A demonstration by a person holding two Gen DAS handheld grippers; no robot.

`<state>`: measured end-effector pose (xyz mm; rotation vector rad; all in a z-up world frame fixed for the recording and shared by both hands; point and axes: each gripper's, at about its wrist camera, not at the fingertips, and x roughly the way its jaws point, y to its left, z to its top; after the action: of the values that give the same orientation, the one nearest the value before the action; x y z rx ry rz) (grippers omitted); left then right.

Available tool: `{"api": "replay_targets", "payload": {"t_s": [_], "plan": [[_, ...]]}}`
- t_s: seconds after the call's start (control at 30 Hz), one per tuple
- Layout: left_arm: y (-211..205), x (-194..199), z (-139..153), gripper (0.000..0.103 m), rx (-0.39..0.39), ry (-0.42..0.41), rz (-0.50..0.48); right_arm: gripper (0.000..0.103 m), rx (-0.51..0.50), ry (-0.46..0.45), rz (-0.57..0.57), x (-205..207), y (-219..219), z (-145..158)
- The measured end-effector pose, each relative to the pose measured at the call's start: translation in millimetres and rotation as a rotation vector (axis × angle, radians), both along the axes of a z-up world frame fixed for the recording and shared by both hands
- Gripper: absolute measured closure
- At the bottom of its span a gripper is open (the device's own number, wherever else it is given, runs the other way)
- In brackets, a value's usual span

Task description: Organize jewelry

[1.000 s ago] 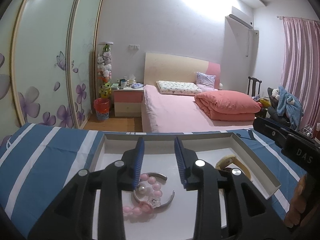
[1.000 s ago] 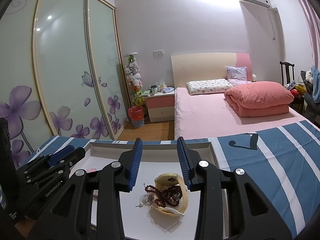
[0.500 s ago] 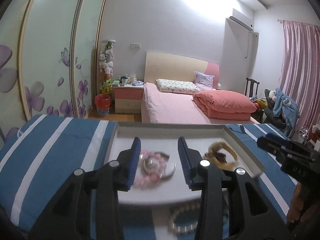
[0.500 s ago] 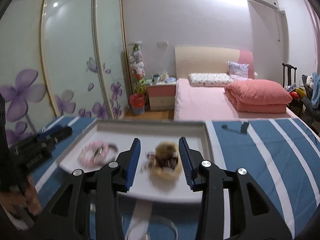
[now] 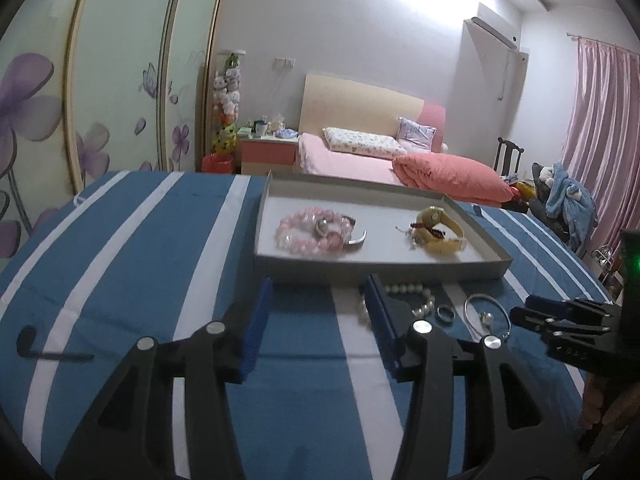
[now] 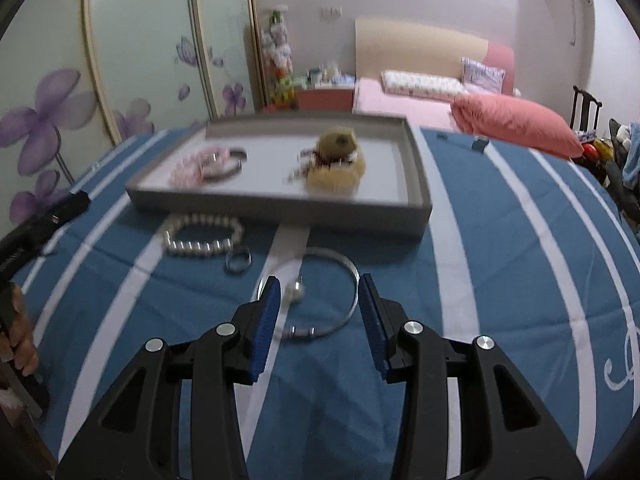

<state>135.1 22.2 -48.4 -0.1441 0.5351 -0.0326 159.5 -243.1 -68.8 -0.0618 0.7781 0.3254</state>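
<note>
On the blue-and-white striped cloth (image 5: 132, 248), largest thing first:

Cloth: it covers the worktop and carries every piece of jewelry; a bedroom with a pink bed (image 5: 360, 160) lies beyond it.

Tray (image 5: 380, 270): a shallow grey box with a white floor, resting on the cloth at the far side of both views.

Left gripper (image 5: 316, 322): it hangs low over bare cloth just in front of the tray's near wall; its blue fingers (image 5: 256, 320) stand apart and are opening, with nothing between them.

Right gripper (image 6: 316, 324): it is tilted down over the cloth, fingers (image 6: 266, 326) apart and gripping nothing; the silver bangle lies on the cloth in the gap between them, untouched as far as can be seen.

Yellow watch (image 5: 442, 232): inside the tray toward its right, with a dark red bead string (image 5: 430, 230) draped across it.

Pink bead bracelet (image 5: 308, 232): inside the tray toward its left, overlapping a silver cuff (image 5: 358, 236).

Silver bangle (image 6: 332, 292): outside the tray, flat on the cloth, with a small pearl-like charm (image 6: 296, 292) inside its loop.

Pearl bracelet (image 6: 202, 236): outside the tray, on the cloth just in front of the near wall, left of the bangle.

Ring (image 6: 238, 262): a small silver band on the cloth, between the pearl bracelet and the bangle, just beside the pearls.
</note>
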Motion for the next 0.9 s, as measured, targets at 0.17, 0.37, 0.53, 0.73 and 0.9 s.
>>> {"api": "replay_targets", "payload": {"t_s": [0.17,0.37,0.53,0.73,0.9], "plan": [[-0.6,-7.4,-0.9,0.055,0.003,0.003,-0.006,0.069,0.015,0.056,0.0,13.4,7.7,-8.2],[-2.1,-7.9,-1.2,0.054,0.006,0.01,-0.014,0.074,-0.008,0.093,0.005,22.3,16.8,-16.0],[-6.0,-5.2,-1.6,0.053,0.009,0.021,-0.022,0.08,-0.029,0.095,0.006,26.0,20.7,-16.7],[-16.4,6.3,-4.1,0.044,0.018,0.064,-0.052,0.089,-0.033,0.096,-0.017,21.8,15.0,-16.0],[-32.2,27.7,-9.8,0.039,0.042,0.133,-0.107,0.089,-0.001,0.098,-0.045,18.7,2.8,-13.2]]}}
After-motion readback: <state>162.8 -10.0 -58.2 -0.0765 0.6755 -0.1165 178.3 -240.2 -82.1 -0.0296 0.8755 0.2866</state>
